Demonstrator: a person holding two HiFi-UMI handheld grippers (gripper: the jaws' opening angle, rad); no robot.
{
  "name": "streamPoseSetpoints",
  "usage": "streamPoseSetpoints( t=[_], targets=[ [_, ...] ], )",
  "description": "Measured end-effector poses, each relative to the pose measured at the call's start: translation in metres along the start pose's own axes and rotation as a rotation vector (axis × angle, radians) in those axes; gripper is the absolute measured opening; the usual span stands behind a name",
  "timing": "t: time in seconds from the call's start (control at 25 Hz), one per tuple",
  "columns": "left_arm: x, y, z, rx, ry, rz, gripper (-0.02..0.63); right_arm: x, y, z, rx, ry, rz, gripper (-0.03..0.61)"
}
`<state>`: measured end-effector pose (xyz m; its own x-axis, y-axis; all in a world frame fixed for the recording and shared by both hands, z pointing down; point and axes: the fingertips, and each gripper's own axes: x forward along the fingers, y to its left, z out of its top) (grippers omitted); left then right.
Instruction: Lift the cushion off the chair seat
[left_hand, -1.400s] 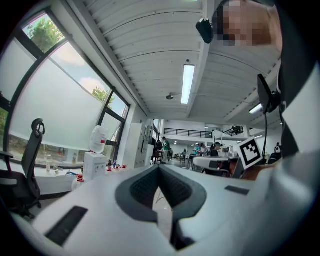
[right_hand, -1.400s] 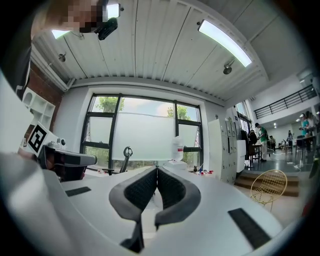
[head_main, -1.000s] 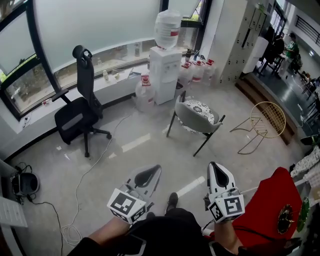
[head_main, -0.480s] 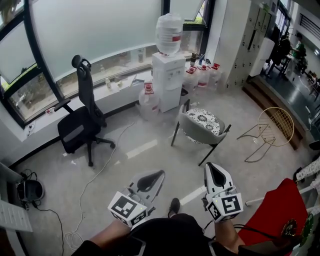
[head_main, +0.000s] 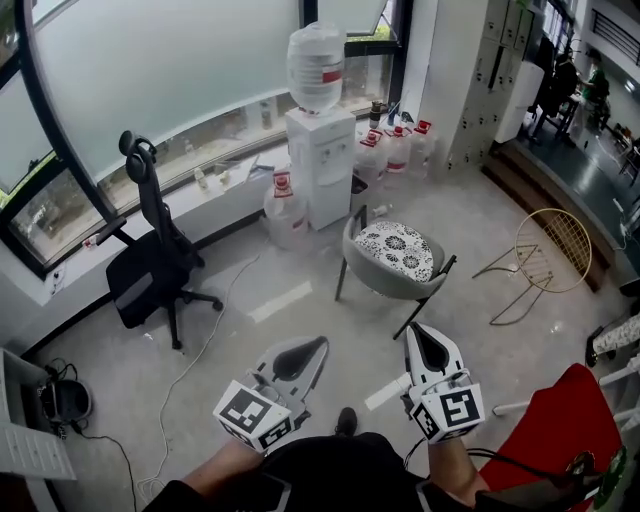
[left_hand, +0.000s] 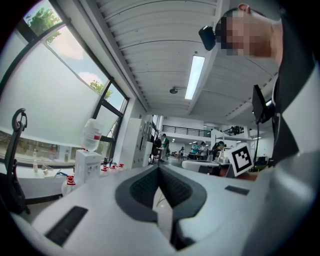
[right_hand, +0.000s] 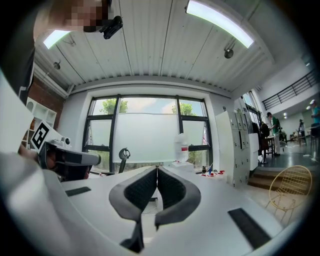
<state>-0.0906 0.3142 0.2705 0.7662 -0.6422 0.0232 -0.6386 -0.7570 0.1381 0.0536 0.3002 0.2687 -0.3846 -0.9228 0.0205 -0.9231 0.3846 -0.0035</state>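
Head view only: I see the patterned cushion (head_main: 396, 250) on the chair (head_main: 365, 262); gripper views miss it.
Left gripper (head_main: 318, 343): clenched, empty.
Right gripper (head_main: 420, 332): clenched, empty.

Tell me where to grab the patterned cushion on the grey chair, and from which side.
Pinch the cushion by its rim at the seat's open side, far right in the head view. It lies flat, and the backrest of the grey chair wraps its near and left edges, likely blocking those.

Cushion (head_main: 394, 251) on chair (head_main: 385, 272) seat; water dispenser (head_main: 320, 165) behind; office chair (head_main: 150, 270) far left
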Motion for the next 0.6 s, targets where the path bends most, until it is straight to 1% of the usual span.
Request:
streamPoseSetpoints(
  t=[0.32,0.44,0.6],
  targets=[
    [0.063,0.007,0.0,0.028,0.034,-0.018,0.006,0.024,-0.059,0.001,0.025,-0.028,-0.011,0.011],
    [0.082,0.011,-0.003,0.029,0.041,0.001,0.006,0.032,-0.073,0.0,0.025,-0.035,0.009,0.011],
    [0.102,0.016,0.003,0.022,0.023,0.03,0.006,0.042,-0.087,-0.002,0.027,-0.026,0.018,0.011]
  ],
)
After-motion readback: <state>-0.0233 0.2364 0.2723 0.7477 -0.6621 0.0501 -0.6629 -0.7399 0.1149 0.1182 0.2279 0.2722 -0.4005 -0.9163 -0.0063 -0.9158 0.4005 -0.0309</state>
